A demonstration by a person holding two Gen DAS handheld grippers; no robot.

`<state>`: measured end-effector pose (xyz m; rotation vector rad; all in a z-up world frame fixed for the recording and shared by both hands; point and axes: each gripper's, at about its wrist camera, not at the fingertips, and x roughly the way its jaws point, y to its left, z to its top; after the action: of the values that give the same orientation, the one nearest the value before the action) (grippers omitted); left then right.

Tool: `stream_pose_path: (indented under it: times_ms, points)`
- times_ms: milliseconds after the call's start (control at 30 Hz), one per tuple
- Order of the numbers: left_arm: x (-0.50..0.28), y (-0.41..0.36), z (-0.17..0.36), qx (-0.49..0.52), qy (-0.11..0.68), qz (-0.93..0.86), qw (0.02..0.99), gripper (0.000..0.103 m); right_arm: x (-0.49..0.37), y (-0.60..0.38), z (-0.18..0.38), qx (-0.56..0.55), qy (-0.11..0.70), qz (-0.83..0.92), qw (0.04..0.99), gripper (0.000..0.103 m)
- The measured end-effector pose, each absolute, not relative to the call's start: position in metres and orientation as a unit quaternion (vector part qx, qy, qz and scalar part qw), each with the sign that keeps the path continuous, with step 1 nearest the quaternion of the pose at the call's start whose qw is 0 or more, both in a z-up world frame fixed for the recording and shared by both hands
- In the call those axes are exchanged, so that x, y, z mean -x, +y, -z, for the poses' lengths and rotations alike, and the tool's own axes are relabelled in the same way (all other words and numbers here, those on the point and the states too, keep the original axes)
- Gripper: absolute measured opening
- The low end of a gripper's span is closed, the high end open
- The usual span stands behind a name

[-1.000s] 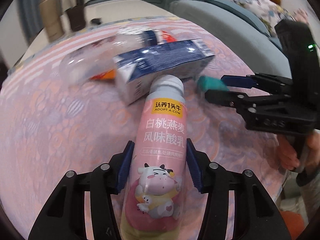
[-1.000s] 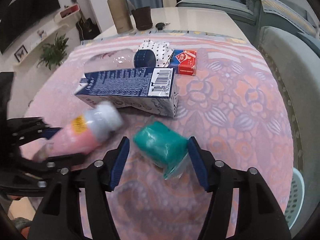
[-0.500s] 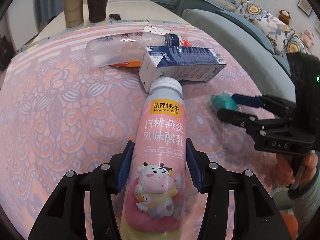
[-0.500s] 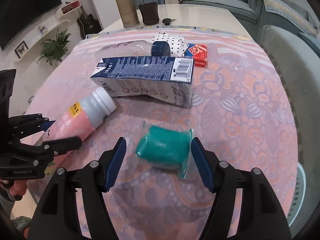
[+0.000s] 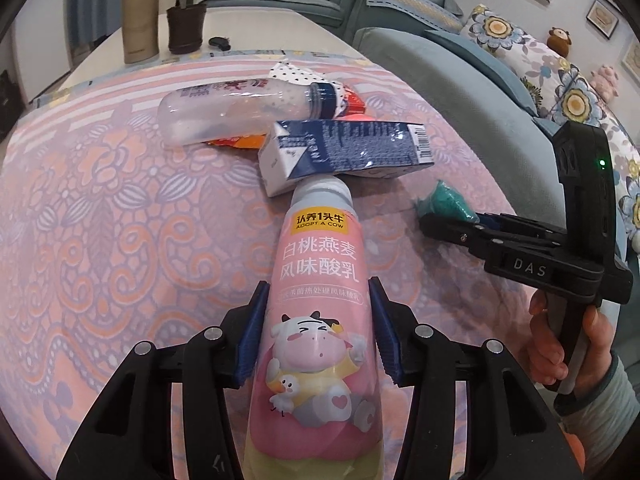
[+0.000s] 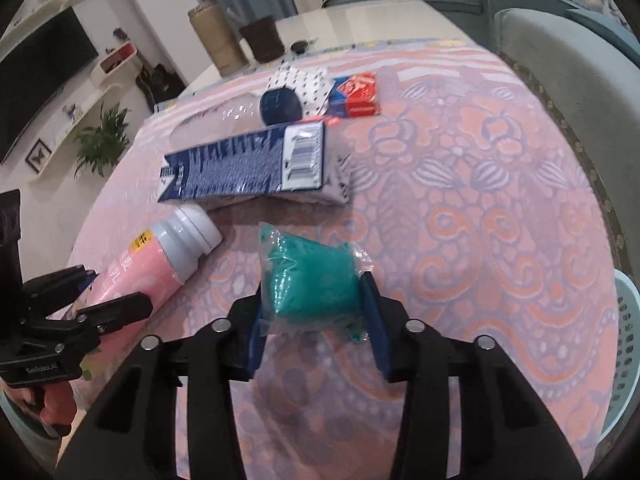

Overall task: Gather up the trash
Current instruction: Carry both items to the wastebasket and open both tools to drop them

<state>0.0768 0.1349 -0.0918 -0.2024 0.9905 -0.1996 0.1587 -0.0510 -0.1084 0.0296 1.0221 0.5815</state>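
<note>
Pink yogurt bottle (image 5: 316, 344) sits clamped across its middle by the left gripper (image 5: 318, 336), cap end pointing toward the blue milk carton (image 5: 352, 152), cap just in front of it. Right gripper (image 6: 316, 316) jaws closing on the teal wrapped wad (image 6: 310, 280); the wad sits between the pads, both blue pads touching its sides, just in front of the carton, to the right of the bottle cap. Progress judgement: early. Two pieces are in grip but both sit low over the pink patterned tablecloth (image 6: 480, 220), nothing visibly binned. A white slatted basket (image 6: 628, 344) shows at the table's right edge, well right of the carton; likely the drop target, contents hidden. Left to collect: the carton, the clear plastic bottle (image 5: 240, 108) lying just behind it, a dotted wrapper (image 6: 302, 80) and a red and blue card box (image 6: 358, 94) beyond that. Far behind the carton stand a tan tumbler (image 5: 140, 16) and a dark cup (image 5: 186, 28), probably not trash.
</note>
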Motion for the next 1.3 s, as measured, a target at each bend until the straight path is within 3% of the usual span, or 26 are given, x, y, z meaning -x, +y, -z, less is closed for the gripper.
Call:
stream_pose_path:
  times_ms: [167,733,1000,1300]
  points:
    - [-0.07,0.116,0.079,0.099,0.456,0.137,0.874,0.046,-0.147,-0.073,0.088,-0.029,0.461,-0.262,0.847,0.027]
    - [-0.113,-0.012,-0.014,0.085,0.351,0.263,0.895,0.046,-0.127,-0.241,0.009,-0.107,0.359,-0.116,0.92,0.026]
    - [-0.159,-0.103,-0.005,0.076,0.362,0.307,0.877,0.046,-0.134,-0.323,0.035,-0.155,0.386,-0.038,0.908,0.026]
    - [-0.188,-0.183,0.05,0.055,0.423,0.33,0.842,0.047,-0.144,-0.379,0.101,-0.199,0.453,0.041,0.868,0.028]
